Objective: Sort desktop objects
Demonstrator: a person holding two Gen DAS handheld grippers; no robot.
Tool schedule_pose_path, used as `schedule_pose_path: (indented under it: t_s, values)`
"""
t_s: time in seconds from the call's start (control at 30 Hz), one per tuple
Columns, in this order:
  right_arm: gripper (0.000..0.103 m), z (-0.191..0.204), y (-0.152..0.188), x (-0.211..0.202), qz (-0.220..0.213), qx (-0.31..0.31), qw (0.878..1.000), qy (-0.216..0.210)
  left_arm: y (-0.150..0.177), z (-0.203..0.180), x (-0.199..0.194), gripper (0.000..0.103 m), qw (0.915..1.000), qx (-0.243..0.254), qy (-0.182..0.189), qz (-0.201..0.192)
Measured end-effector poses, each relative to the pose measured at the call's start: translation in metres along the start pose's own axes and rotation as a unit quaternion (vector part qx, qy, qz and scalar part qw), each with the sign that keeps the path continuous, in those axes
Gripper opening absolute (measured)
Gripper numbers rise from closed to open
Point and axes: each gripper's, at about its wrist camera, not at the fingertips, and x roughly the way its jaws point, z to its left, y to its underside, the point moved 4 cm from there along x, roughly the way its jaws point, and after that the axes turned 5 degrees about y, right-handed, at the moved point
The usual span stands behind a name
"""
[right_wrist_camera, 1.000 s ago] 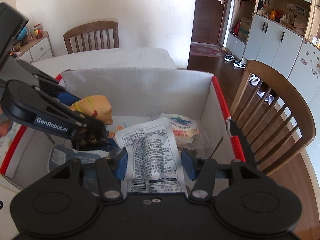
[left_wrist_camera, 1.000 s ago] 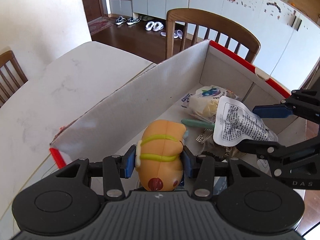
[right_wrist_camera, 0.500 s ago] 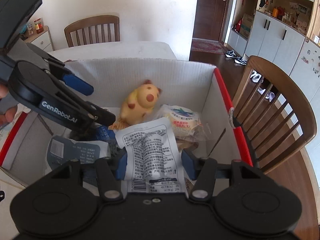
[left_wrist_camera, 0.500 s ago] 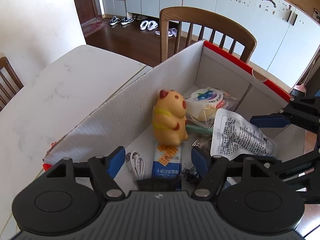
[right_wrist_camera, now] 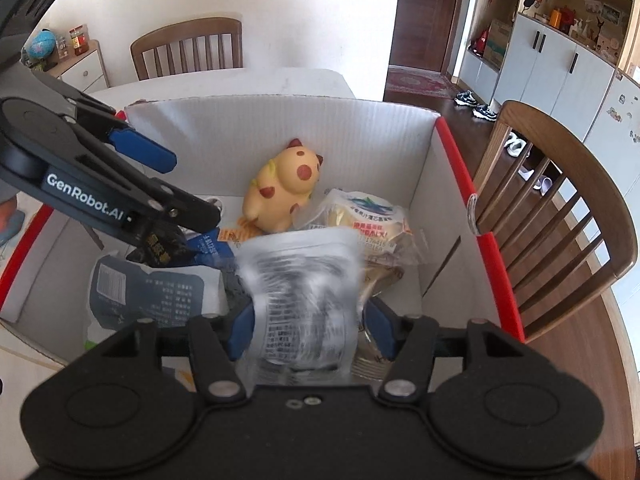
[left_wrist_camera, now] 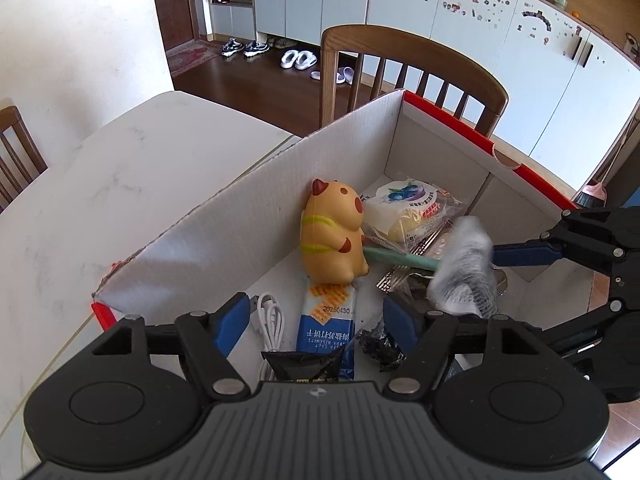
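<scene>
A white cardboard box (left_wrist_camera: pixel 240 220) with red rims stands on the table. Inside it a yellow squishy animal toy (left_wrist_camera: pixel 332 236) (right_wrist_camera: pixel 284 192) leans on the far wall. My left gripper (left_wrist_camera: pixel 316 320) (right_wrist_camera: pixel 188 188) hangs open above the box with nothing between its fingers. My right gripper (right_wrist_camera: pixel 308 328) is over the box too, and its jaws are opening. A white printed packet (right_wrist_camera: pixel 300 288) (left_wrist_camera: pixel 464 268) is motion-blurred between them, with a gap at the right pad. The right gripper's blue finger (left_wrist_camera: pixel 524 249) shows in the left wrist view.
The box also holds a wrapped bun (left_wrist_camera: pixel 408 208) (right_wrist_camera: pixel 368 216), a blue biscuit pack (left_wrist_camera: pixel 326 324), a white cable (left_wrist_camera: pixel 272 320), a green stick (left_wrist_camera: pixel 400 258) and a dark grey bag (right_wrist_camera: pixel 152 296). A wooden chair (left_wrist_camera: pixel 416 60) (right_wrist_camera: pixel 560 200) stands behind the box. White marble tabletop (left_wrist_camera: pixel 120 180) lies left.
My left gripper opened and let go of the yellow toy, which now lies in the box. The right jaws have widened and the white packet has blurred and slipped between them.
</scene>
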Motion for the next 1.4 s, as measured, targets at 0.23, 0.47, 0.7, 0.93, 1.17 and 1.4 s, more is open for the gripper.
schedule_pose_path:
  t_s: [0.23, 0.47, 0.7, 0.93, 1.17, 1.4]
  values:
    - [0.068, -0.003, -0.006, -0.011, -0.015, 0.008, 1.000, -0.002, 0.004, 0.002, -0.007, 0.073, 0.9999, -0.009, 0.004, -0.010]
    - [0.068, -0.002, -0.013, -0.031, -0.030, 0.004, 0.999, -0.014, 0.009, -0.002, -0.024, 0.073, 0.9994, -0.016, 0.013, -0.026]
    - [0.068, 0.000, -0.017, -0.048, -0.039, 0.007, 0.999, -0.023, 0.015, -0.008, -0.042, 0.073, 0.9986, -0.027, 0.012, -0.044]
    - [0.068, 0.000, -0.017, -0.065, -0.049, 0.018, 0.998, -0.027, 0.025, -0.009, -0.064, 0.073, 0.9973, -0.038, 0.012, -0.062]
    - [0.068, 0.007, -0.016, -0.077, -0.054, 0.025, 0.998, -0.021, 0.036, -0.009, -0.087, 0.078, 0.9959, -0.041, 0.013, -0.079]
    - [0.070, 0.014, -0.015, -0.088, -0.059, 0.029, 0.998, -0.018, 0.051, -0.012, -0.104, 0.084, 0.9952, -0.033, 0.007, -0.092]
